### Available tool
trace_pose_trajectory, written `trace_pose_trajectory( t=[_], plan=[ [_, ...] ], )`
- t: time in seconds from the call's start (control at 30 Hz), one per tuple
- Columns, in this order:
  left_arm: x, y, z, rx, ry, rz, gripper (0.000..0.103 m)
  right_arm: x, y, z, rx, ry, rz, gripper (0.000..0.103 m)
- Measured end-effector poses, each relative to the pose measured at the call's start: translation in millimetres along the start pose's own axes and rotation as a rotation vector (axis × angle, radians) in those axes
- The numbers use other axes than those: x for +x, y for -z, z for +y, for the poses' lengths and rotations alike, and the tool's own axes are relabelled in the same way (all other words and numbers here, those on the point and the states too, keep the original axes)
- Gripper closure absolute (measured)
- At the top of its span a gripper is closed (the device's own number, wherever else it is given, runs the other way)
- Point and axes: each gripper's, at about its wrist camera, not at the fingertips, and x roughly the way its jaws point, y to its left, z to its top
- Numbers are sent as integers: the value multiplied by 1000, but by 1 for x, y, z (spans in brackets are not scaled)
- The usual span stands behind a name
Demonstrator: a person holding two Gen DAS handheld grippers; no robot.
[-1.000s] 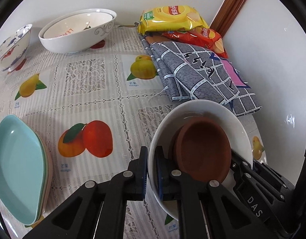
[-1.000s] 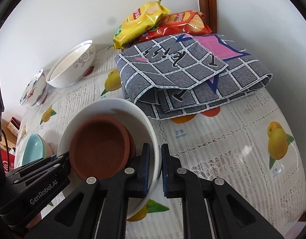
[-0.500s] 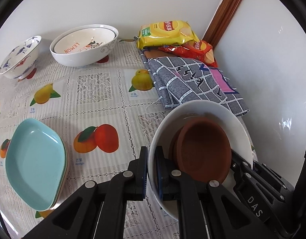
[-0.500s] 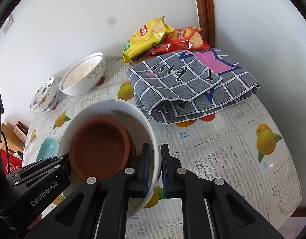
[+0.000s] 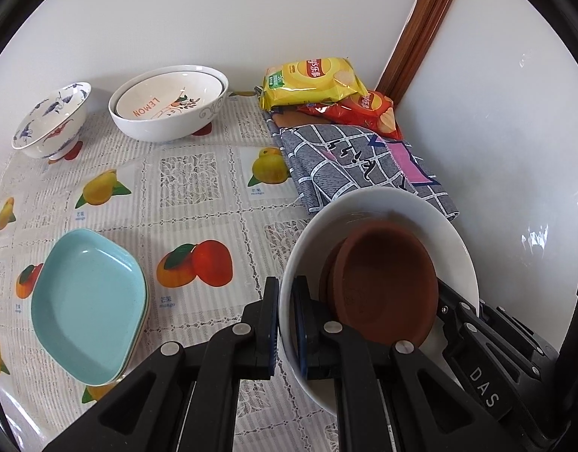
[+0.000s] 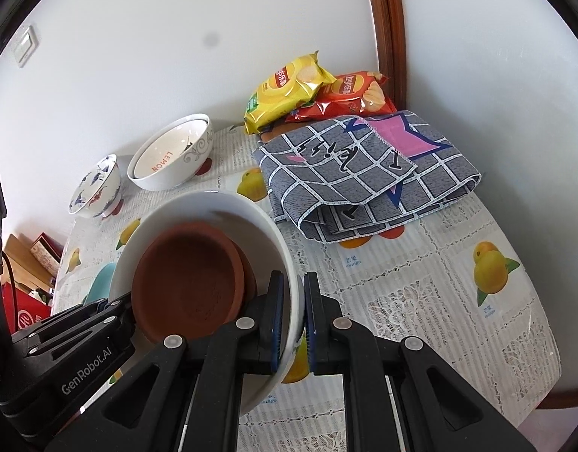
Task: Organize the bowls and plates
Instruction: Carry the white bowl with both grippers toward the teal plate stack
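Observation:
A large white bowl point(image 5: 383, 207) hangs above the table with brown dishes point(image 5: 383, 286) stacked inside it. My left gripper point(image 5: 285, 320) is shut on its left rim, and my right gripper point(image 6: 292, 320) is shut on the opposite rim of the same white bowl point(image 6: 198, 207), over the brown dishes point(image 6: 187, 278). A stack of light blue plates point(image 5: 85, 301) lies at the table's left. At the back stand a white bowl point(image 5: 168, 109) with a "LEMON" bowl nested inside and a blue-patterned bowl point(image 5: 51, 120).
A folded grey checked cloth point(image 5: 349, 162) lies at the back right, with yellow point(image 5: 311, 83) and red point(image 5: 364, 109) snack bags behind it against the wall. The fruit-print tablecloth point(image 5: 191, 203) covers the table. Boxes point(image 6: 29, 263) sit on the floor beyond the table's left edge.
Both grippers have risen with the white bowl. The table looks farther below, and more of the blue plates and back bowls has come into view.

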Motion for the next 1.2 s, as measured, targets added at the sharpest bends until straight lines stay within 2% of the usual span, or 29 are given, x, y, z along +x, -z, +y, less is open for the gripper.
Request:
trace_pose_trajectory(
  t=[0.43, 1.2],
  plan=[
    [-22, 3, 5, -1, -4, -28, 95, -20, 2, 11, -7, -8, -25, 93],
    [-44, 3, 25, -21, -12, -54, 95, -31, 5, 38, -11, -23, -46, 93]
  ],
)
